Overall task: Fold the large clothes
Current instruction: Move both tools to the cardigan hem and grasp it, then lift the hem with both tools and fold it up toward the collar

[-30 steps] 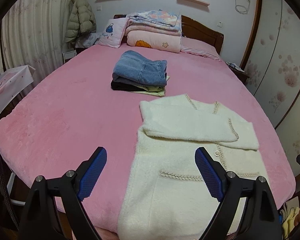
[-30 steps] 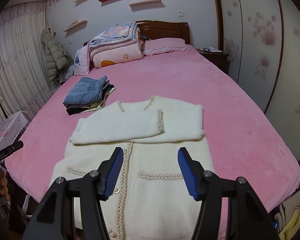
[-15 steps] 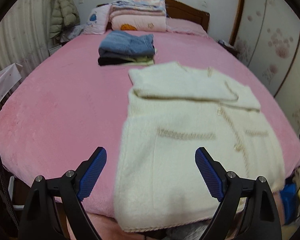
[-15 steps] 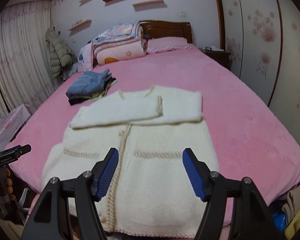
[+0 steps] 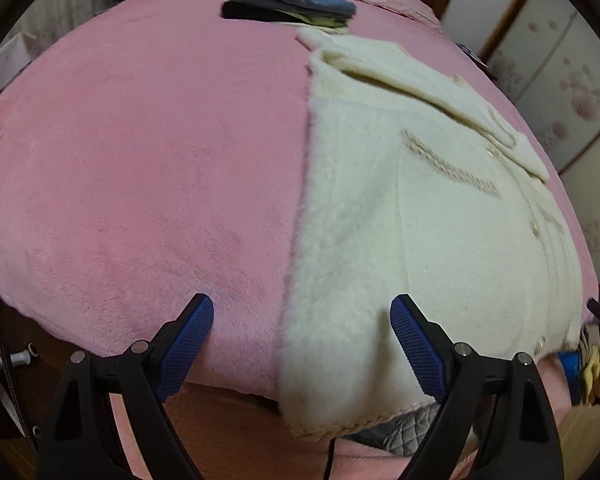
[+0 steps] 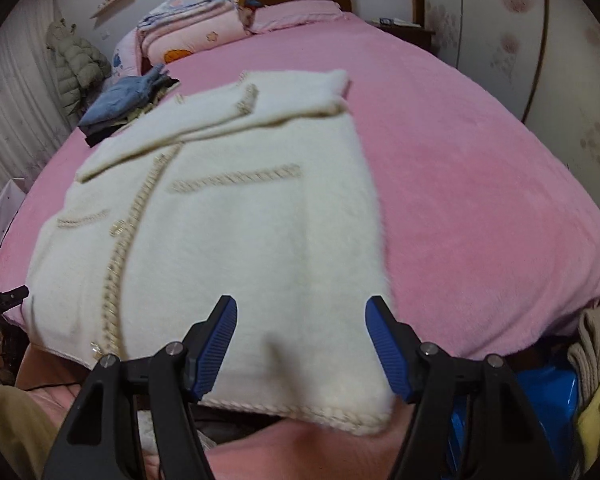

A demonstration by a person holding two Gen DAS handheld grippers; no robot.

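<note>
The cream cardigan [image 5: 440, 216] lies flat on the pink bed [image 5: 140, 160], sleeves folded across its chest, hem at the near edge. Both grippers have dropped closer to that hem since a second ago. The left gripper [image 5: 302, 336] straddles the cardigan's left edge, jaws released; the right gripper [image 6: 300, 340], jaws slightly wider than before, is empty above the hem. Folded clothes [image 6: 120, 100] sit beyond.
</note>
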